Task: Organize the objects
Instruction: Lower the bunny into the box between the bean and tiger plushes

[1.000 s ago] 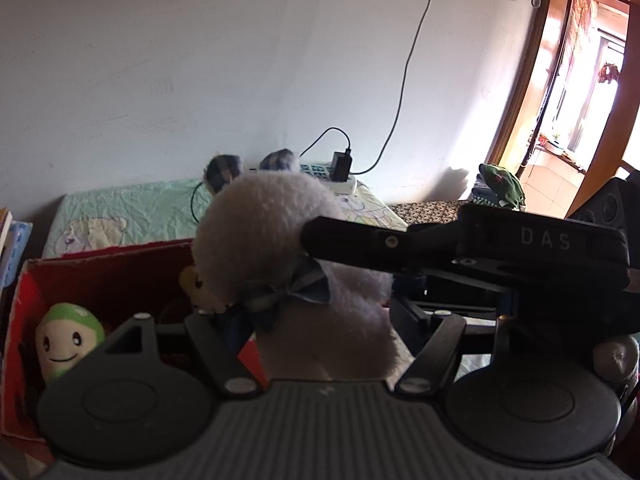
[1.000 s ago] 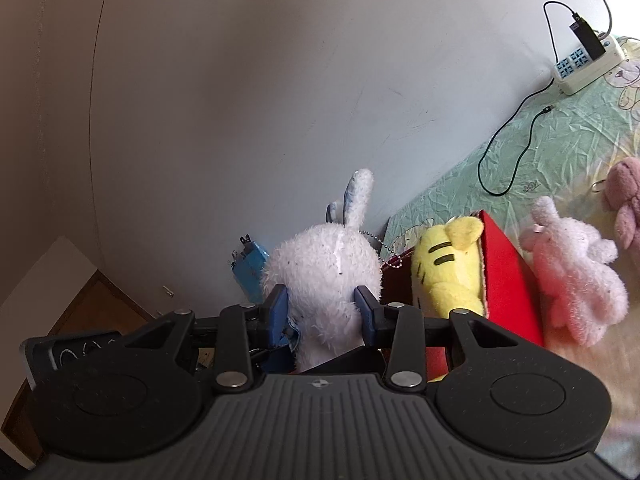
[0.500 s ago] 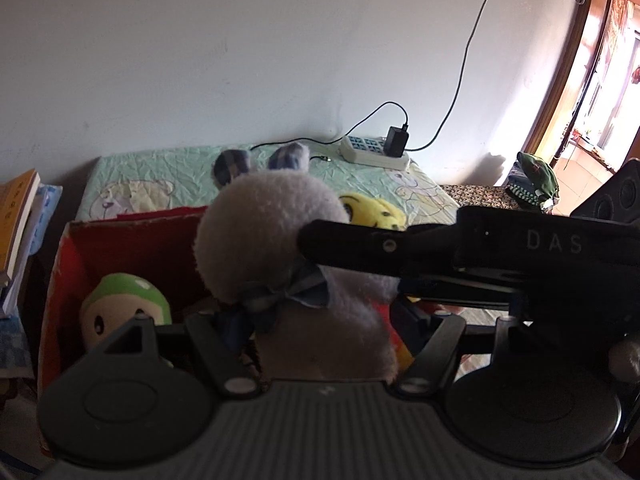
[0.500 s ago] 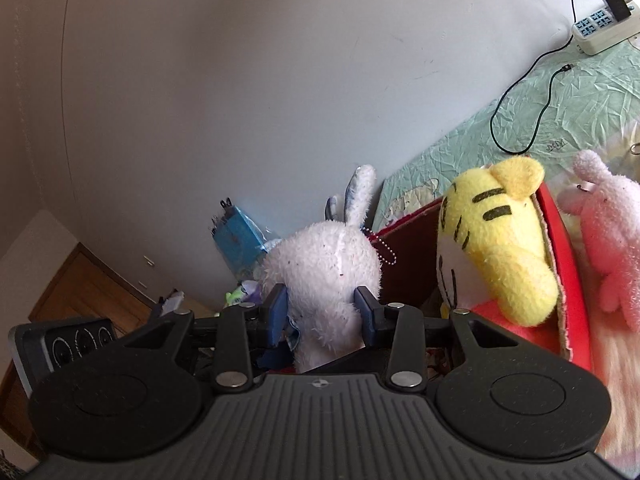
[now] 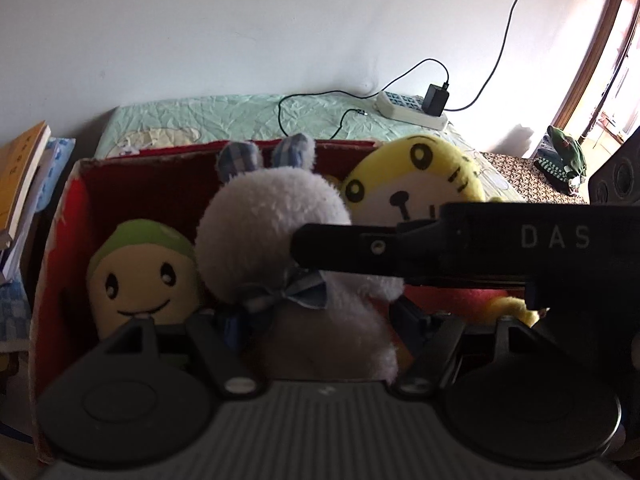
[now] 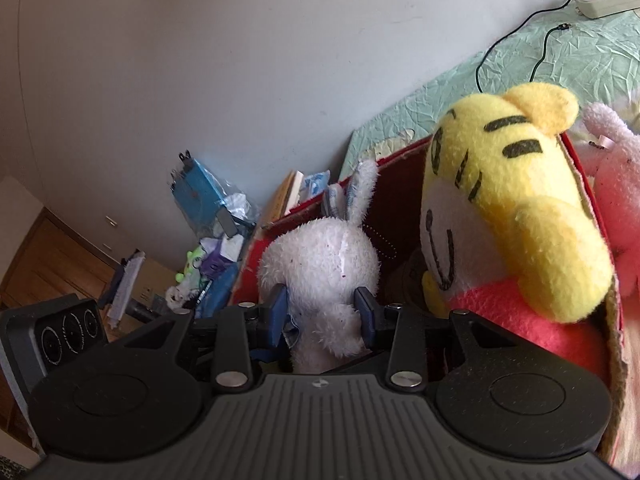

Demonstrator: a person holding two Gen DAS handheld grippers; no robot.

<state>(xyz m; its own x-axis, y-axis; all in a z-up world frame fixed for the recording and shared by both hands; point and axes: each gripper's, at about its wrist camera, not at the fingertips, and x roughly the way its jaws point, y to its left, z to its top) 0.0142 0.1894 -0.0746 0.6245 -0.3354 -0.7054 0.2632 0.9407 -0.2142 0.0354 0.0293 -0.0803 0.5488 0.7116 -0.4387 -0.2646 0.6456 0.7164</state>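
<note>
Bunny (image 5: 276,232) is held by both grippers, left (image 5: 316,320) and right (image 6: 320,308), just over the red box (image 5: 60,240). It should be lowered slowly between green toy (image 5: 140,272) and tiger (image 5: 412,184), then let go.

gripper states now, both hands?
Left gripper: closed on the white plush rabbit, over the red box.
Right gripper: closed on the same rabbit.
</note>
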